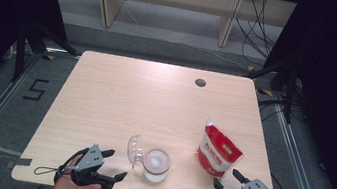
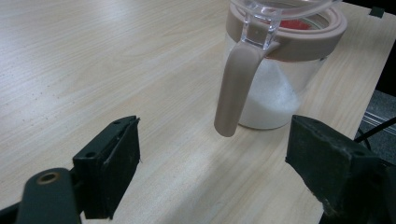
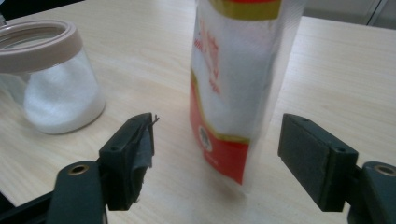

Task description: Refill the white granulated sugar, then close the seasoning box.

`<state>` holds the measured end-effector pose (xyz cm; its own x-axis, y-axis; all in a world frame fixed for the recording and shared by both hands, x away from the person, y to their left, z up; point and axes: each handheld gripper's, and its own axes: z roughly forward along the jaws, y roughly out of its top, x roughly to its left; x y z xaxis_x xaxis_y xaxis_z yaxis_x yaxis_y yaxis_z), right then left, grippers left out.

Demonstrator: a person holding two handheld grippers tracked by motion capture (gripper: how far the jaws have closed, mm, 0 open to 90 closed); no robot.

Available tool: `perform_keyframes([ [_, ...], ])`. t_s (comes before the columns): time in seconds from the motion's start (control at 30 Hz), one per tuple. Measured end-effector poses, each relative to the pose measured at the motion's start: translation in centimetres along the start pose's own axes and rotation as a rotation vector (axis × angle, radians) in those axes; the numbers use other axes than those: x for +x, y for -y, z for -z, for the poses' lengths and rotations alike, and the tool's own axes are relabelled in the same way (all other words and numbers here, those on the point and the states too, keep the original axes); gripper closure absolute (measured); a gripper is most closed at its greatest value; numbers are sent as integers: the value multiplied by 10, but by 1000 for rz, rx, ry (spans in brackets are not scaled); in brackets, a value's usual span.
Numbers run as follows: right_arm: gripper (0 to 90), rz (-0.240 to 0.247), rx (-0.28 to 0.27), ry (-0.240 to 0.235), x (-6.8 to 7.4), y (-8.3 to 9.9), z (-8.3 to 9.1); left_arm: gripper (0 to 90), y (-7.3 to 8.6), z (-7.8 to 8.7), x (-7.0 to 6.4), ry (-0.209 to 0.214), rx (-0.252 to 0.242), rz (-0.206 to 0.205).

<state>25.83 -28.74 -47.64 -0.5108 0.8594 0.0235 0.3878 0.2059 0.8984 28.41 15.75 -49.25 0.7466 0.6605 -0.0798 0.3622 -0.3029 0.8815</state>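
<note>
A clear jar (image 1: 156,165) with a beige rim holds white powder near the table's front edge; its clear lid (image 1: 134,149) is flipped open to the left. In the left gripper view the jar (image 2: 280,79) stands just ahead, its beige handle (image 2: 236,88) hanging down. My left gripper (image 1: 114,164) is open, left of the jar. A red and white pouch (image 1: 217,152) stands upright to the right. My right gripper (image 1: 226,179) is open just in front of the pouch (image 3: 238,84), which shows between the jaws without touching them. The jar (image 3: 51,74) appears at that view's left.
The light wooden table (image 1: 120,97) has a round cable hole (image 1: 200,82) at the back right. Dark curtains and stands flank the table, with cables on the floor behind.
</note>
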Motion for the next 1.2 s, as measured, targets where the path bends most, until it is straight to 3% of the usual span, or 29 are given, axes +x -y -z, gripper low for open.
perform_keyframes([
  [0.03, 247, -4, -2, -2, 1, 0, 0, 170, 0, 0, 0, 0, 1, -1],
  [0.07, 208, -50, 9, 1, 5, 1, 2, 170, 0, 0, 0, 0, 1, -2],
  [0.1, 186, -2, -19, 5, 1, 0, 0, 170, 0, 0, -1, -1, 3, -1],
  [0.2, 165, -9, -20, -14, 3, 1, 1, 170, -1, 0, 1, 10, 6, -28],
  [0.33, 160, 6, -18, -13, 4, 2, 1, 170, -1, 0, 1, 10, -13, -20],
  [0.37, 161, -16, -3, -20, 5, 2, 2, 170, -1, 0, 1, 9, -11, -17],
  [0.4, 161, -2, -14, -11, 5, 2, 1, 170, -2, 2, 1, -2, 2, -25],
  [0.43, 162, -32, -2, -14, 7, 3, 1, 170, -2, 2, 1, 1, -2, -30],
  [0.47, 162, -51, 15, -10, 9, 3, 2, 172, -2, 2, -1, 3, -7, -1],
  [0.57, 164, -22, 7, -4, 5, 4, 1, 174, -2, 1, 0, 1, -9, 8],
  [0.6, 164, 19, -9, -4, 2, 3, 0, 174, -2, 2, 1, -1, 0, 8],
  [0.63, 164, -22, 5, -1, 4, 4, 1, 177, -2, 2, 1, -2, 5, 12],
  [0.67, 164, -8, 8, 0, 3, 4, 0, 181, -2, 2, 1, 0, 7, 16],
  [0.7, 165, -38, 17, 9, 5, 4, 1, 195, -3, 2, 1, 5, 6, 2],
  [0.73, 166, -7, 7, 6, 2, 4, 0, 220, -3, 2, 1, 7, 3, 2],
  [0.83, 168, -2, 10, -2, 3, 3, -1, 296, -4, 4, 0, 17, -4, 11],
  [0.9, 169, -44, 29, -9, 7, 3, -1, 389, -4, 6, -1, 15, -5, 5],
  [0.93, 171, -3, 20, -15, 4, 2, -2, 458, -5, 8, 0, 6, -6, -8],
  [1.13, 181, -14, 15, -3, 9, 2, -1, 739, -10, 13, -8, 5, -48, -22],
  [1.2, 183, -14, 13, -11, 9, 1, -2, 809, -13, 14, -11, 13, -41, -36],
])
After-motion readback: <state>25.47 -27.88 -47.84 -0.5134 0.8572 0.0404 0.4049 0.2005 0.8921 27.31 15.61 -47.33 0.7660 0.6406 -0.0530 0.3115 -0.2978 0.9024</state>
